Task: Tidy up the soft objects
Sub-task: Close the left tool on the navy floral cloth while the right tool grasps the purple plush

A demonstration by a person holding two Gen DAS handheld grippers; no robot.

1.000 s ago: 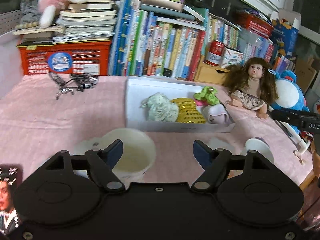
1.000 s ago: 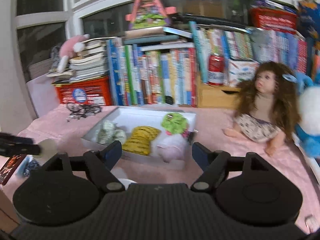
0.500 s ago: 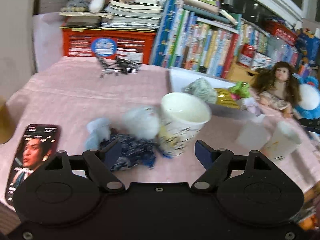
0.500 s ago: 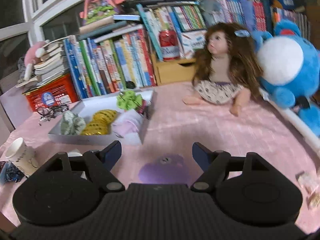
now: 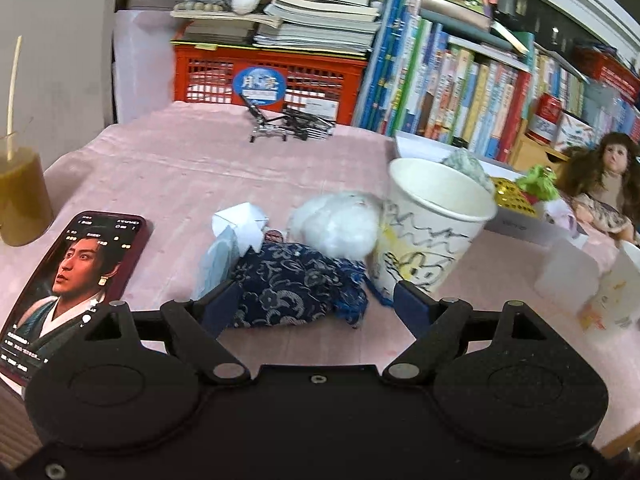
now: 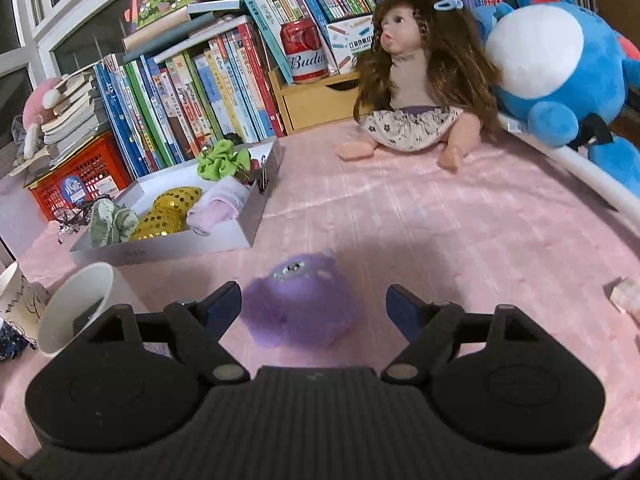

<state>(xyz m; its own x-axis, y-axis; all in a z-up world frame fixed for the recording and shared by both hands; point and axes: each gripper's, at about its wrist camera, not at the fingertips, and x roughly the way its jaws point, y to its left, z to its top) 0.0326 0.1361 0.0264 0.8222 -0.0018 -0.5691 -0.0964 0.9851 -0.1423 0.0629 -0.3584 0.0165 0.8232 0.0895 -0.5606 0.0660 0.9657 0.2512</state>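
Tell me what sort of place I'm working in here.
Likely a home study or child's room: a pink-clothed table backed by rows of books, with a doll and blue plush toy.

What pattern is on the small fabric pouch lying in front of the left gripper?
The fabric pouch is dark navy blue with a silvery-white floral brocade pattern, clearest in the left wrist view.
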